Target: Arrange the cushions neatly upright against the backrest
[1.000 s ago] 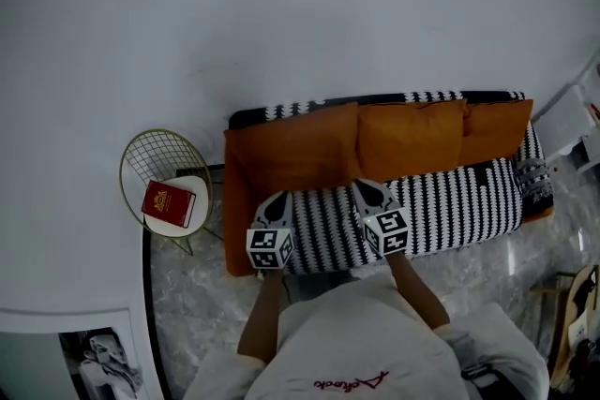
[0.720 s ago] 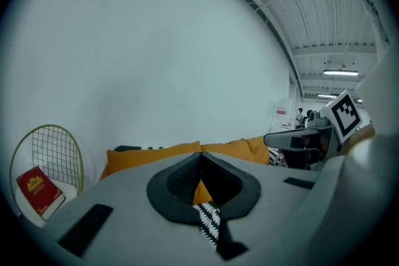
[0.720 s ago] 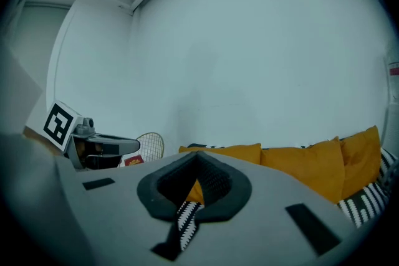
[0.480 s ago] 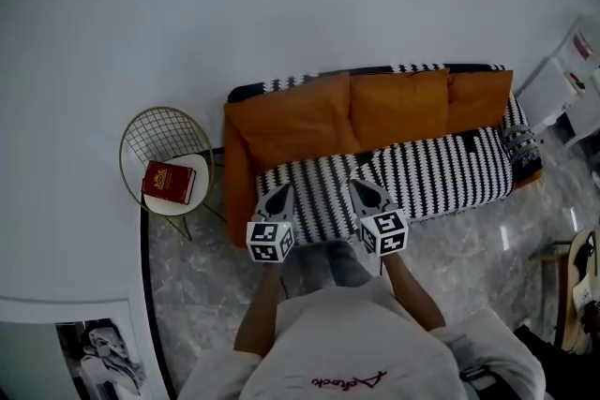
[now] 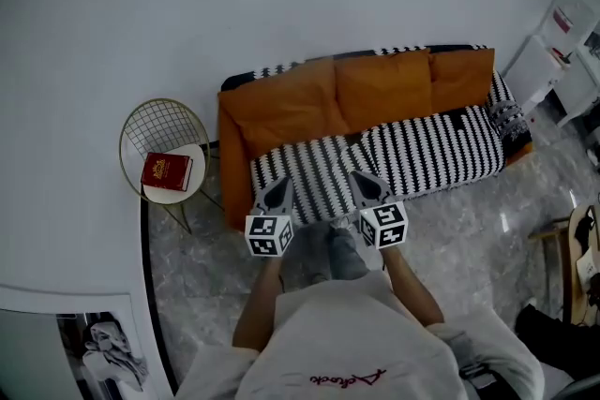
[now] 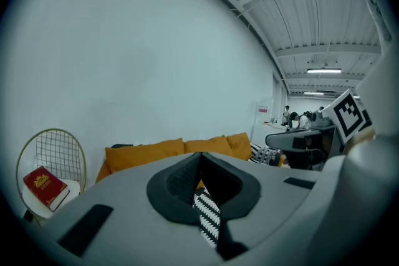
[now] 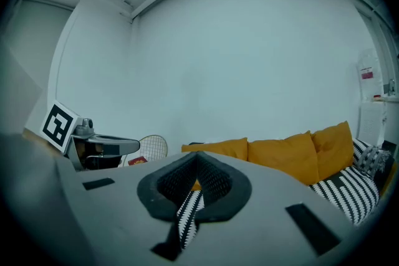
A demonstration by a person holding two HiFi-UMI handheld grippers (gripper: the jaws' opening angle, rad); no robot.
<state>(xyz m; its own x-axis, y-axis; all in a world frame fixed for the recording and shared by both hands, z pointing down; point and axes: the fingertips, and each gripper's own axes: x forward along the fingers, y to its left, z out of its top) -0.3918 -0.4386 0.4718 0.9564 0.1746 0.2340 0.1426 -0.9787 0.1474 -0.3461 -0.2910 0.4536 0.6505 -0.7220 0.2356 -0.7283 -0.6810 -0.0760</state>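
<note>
Shut and empty, the left gripper [image 5: 277,192] and right gripper [image 5: 366,185] have drawn back from the sofa [image 5: 431,155], whose three orange cushions [image 5: 375,94] stand upright against the backrest [image 5: 281,69], so the task looks done.

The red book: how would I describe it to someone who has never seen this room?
Start at the striped sofa against the white wall. Off its left end in the head view stands a small round table with a gold wire frame. The book lies flat on it, the only red thing there, gold emblem on its cover.
</note>
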